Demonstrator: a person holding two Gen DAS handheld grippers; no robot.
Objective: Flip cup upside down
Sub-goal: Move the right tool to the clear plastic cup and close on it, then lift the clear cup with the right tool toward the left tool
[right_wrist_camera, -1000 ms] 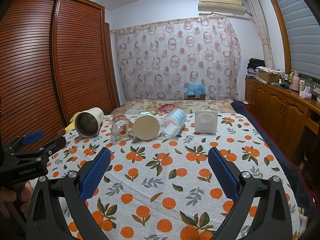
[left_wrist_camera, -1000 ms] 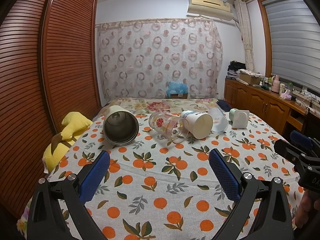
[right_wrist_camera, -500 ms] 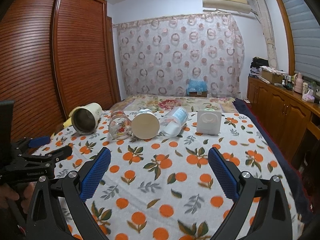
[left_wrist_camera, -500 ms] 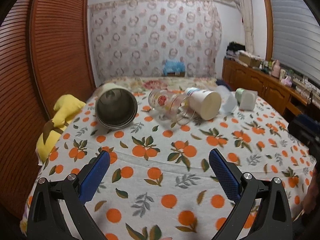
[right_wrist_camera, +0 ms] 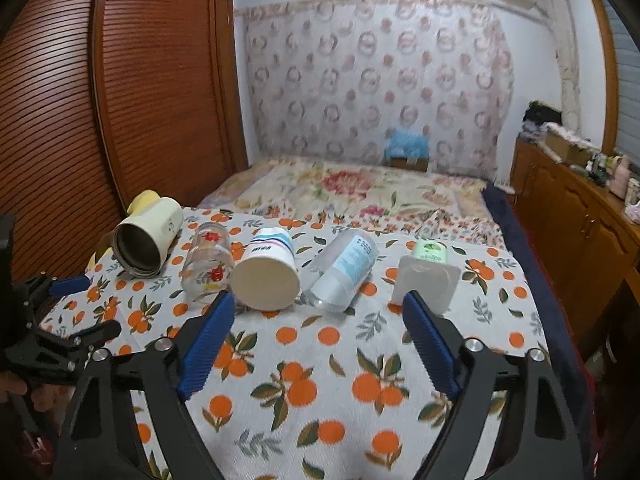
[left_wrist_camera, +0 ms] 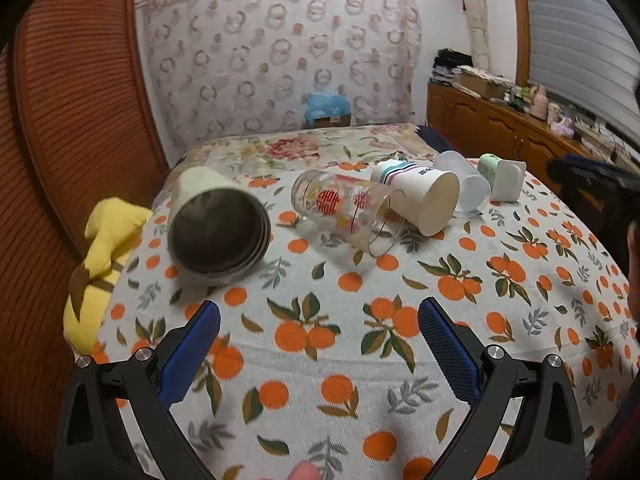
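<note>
Nearest, the left gripper (left_wrist_camera: 319,322) and the right gripper (right_wrist_camera: 318,314) hover above the orange-print cloth (right_wrist_camera: 320,364) with jaws spread wide and nothing between them, probably poised to pick a cup. Beyond them five cups lie toppled in a row across the cloth: a cream steel-lined mug (left_wrist_camera: 218,226), a printed glass (left_wrist_camera: 342,212), a paper cup (right_wrist_camera: 266,274), a clear plastic cup (right_wrist_camera: 342,272) and a small green-and-white cup (right_wrist_camera: 428,276). Each cup's long axis lies roughly flat, mouths toward the cameras.
</note>
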